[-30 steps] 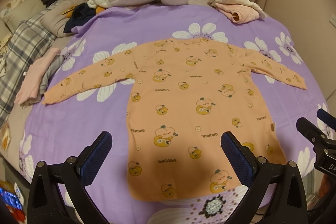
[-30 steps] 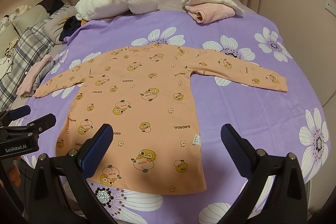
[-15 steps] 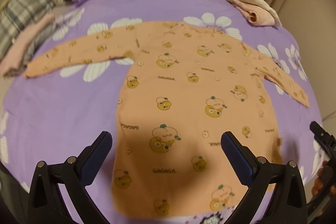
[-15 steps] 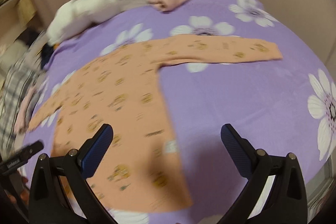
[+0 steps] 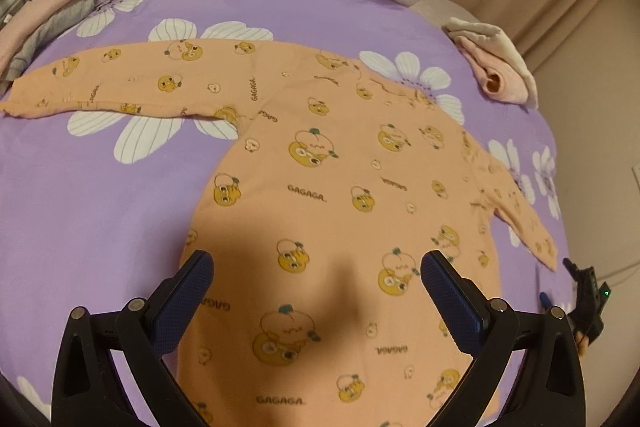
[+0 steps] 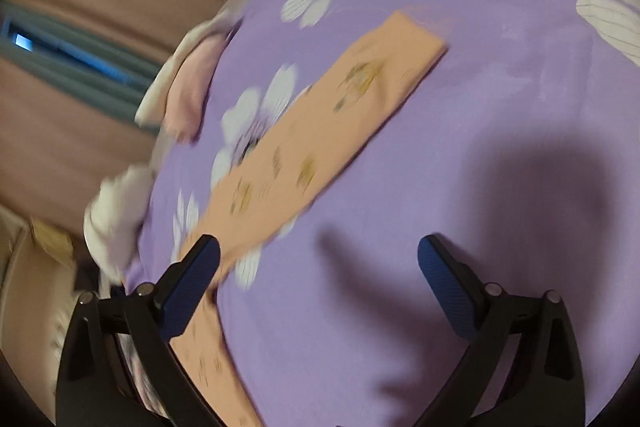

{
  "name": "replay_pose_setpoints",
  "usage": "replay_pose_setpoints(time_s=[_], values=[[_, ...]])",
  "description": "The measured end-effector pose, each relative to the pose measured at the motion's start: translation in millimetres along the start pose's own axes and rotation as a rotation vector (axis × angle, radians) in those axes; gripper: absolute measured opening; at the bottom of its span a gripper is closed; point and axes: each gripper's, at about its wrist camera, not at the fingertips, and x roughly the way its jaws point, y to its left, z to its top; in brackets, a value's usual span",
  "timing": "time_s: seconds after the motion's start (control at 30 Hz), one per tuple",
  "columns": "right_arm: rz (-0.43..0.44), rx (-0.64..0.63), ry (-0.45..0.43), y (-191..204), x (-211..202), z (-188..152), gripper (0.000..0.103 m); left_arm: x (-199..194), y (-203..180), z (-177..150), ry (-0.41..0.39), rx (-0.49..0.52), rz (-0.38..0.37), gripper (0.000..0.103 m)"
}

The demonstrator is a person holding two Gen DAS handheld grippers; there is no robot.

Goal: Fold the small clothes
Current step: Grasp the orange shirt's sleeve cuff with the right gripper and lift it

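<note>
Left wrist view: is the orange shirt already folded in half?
No, the orange shirt lies flat on the purple sheet with both sleeves spread out.

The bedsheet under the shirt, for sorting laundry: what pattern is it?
Bedsheet: purple with large white flowers, clearest in left wrist view.

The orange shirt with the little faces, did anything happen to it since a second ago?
No. The orange shirt lies flat, untouched. The right gripper swung over to the shirt's sleeve, tilting, its jaws just closing slightly around nothing. The left gripper dipped closer over the hem, open.
</note>
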Motion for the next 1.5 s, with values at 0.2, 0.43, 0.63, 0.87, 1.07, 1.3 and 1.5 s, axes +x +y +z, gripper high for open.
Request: replay_pose_setpoints(time_s=[0.2, 0.43, 0.63, 0.87, 1.07, 1.3, 1.5], values=[[0.04, 0.084, -0.081, -5, 21, 38, 0.083, 12, -7, 5, 0.024, 0.016, 0.023, 0.102], [0.072, 0.154, -0.154, -17, 32, 63, 0.062, 25, -15, 5, 0.066, 0.034, 0.03, 0.102], [0.072, 0.212, -0.18, -41, 28, 72, 0.028, 24, -23, 5, 0.063, 0.076, 0.044, 0.102], [0.051, 0.233, -0.16, -46, 26, 74, 0.009, 22, -22, 4, 0.066, 0.083, 0.057, 0.102], [0.067, 0.119, -0.163, -14, 9, 76, 0.008, 15, -18, 2, 0.057, 0.073, 0.049, 0.102], [0.1, -0.105, -0.14, 63, -7, 67, 0.008, 5, -6, -5, 0.061, 0.044, 0.03, 0.102], [0.205, -0.284, -0.084, 148, -8, 40, 0.008, 0, 13, -10, 0.082, 0.009, 0.068, 0.102]])
